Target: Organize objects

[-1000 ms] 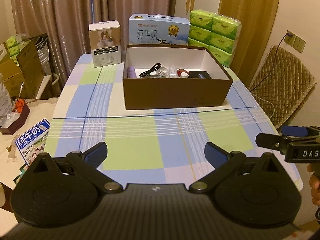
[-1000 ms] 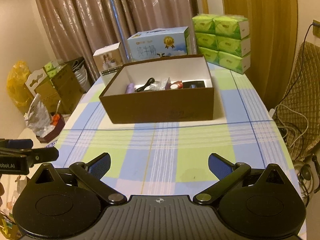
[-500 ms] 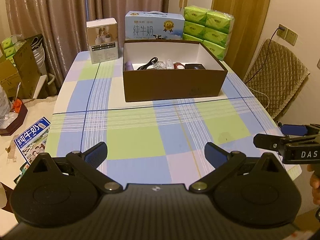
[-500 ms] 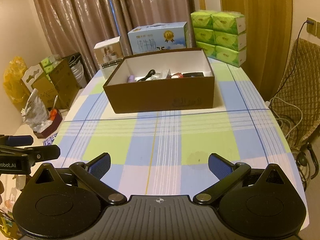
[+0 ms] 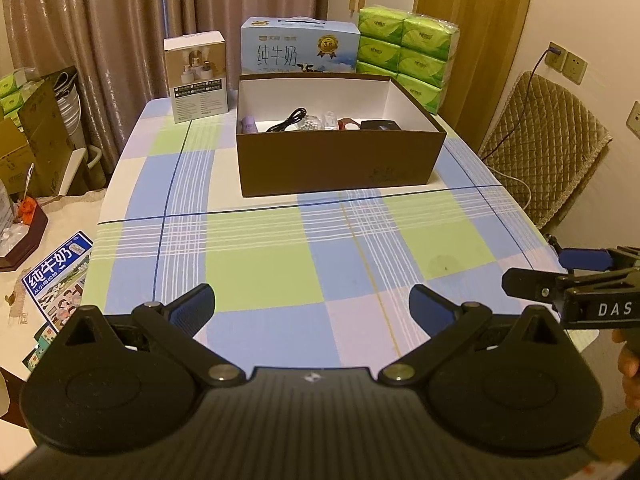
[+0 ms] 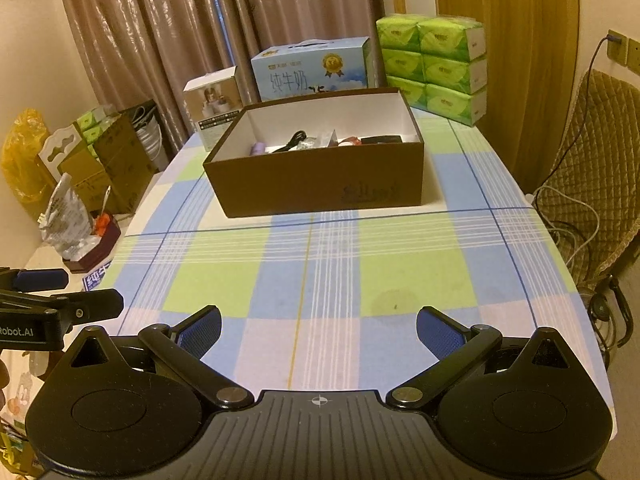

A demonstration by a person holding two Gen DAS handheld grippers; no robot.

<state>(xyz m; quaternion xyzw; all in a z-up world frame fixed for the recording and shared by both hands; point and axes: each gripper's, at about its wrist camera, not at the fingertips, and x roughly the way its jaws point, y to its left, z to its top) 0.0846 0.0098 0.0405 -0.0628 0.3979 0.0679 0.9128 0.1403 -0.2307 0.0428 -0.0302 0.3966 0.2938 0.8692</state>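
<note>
Both pairs of blue-padded fingers stand wide apart and hold nothing — the left gripper (image 5: 311,307) and the right gripper (image 6: 319,328) hover side by side over the near edge of the checked blue-and-green tablecloth (image 5: 260,264). Well ahead of the fingertips sits the open brown cardboard box (image 5: 340,164), already holding a black cable (image 5: 289,119), a lilac tube (image 5: 248,123) and other small items. No loose object lies between fingers and box, so the sorting looks essentially finished.

Matt brown cardboard box (image 5: 336,160), woven checked cloth on table (image 5: 264,268), glossy plastic-wrapped tissue packs (image 5: 404,56), sheeny curtains (image 5: 100,20).
</note>
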